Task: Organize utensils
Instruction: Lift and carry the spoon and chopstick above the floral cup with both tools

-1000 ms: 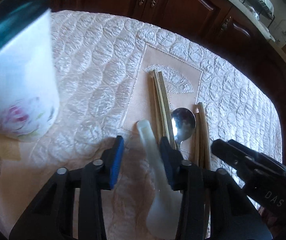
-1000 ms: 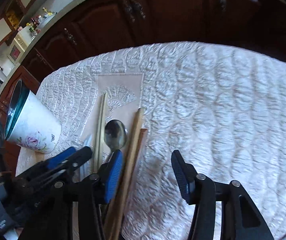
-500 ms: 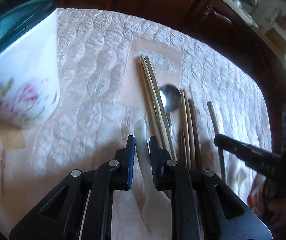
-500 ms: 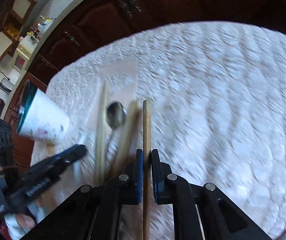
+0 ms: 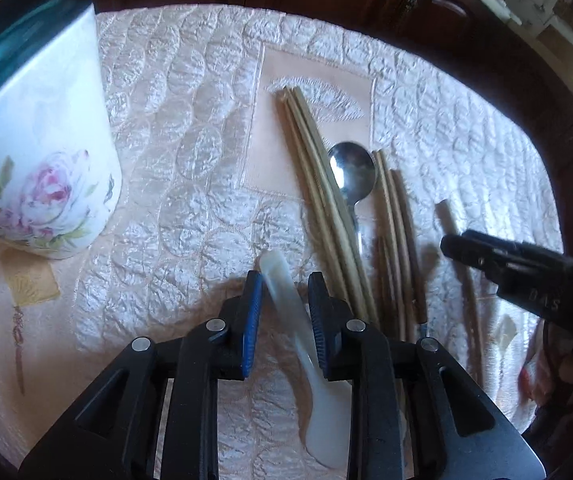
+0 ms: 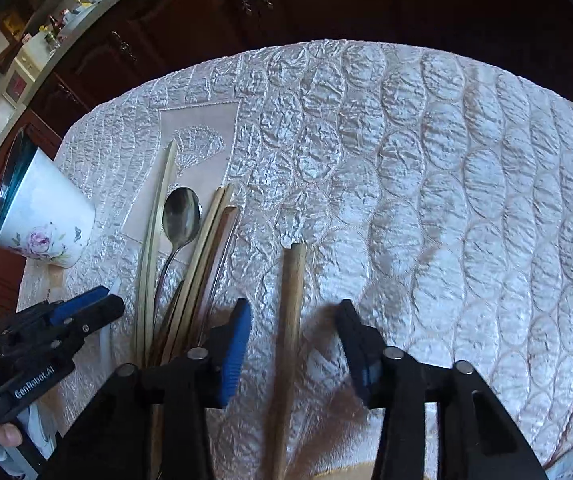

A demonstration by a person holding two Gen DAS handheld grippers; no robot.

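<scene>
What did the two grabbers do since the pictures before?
Both pinched shut, then let go. The left gripper squeezed the white spoon; its jaws are opening around it. The right gripper clamped one wooden chopstick, shifted it away from the pile, and is opening. The floral cup, metal spoon and other chopsticks stayed.

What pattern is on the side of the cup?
Pink flowers with green leaves on white, on the cup; its inside is teal. It shows best in the left wrist view.

Daylight from the window side, sheen on the quilted tablecloth (image 6: pixel 406 168), glare on the metal spoon (image 5: pixel 352 170), soft shadows beneath the gripper fingers, dark cabinets beyond the tablecloth, fisheye bending at edges, slight blur.
</scene>
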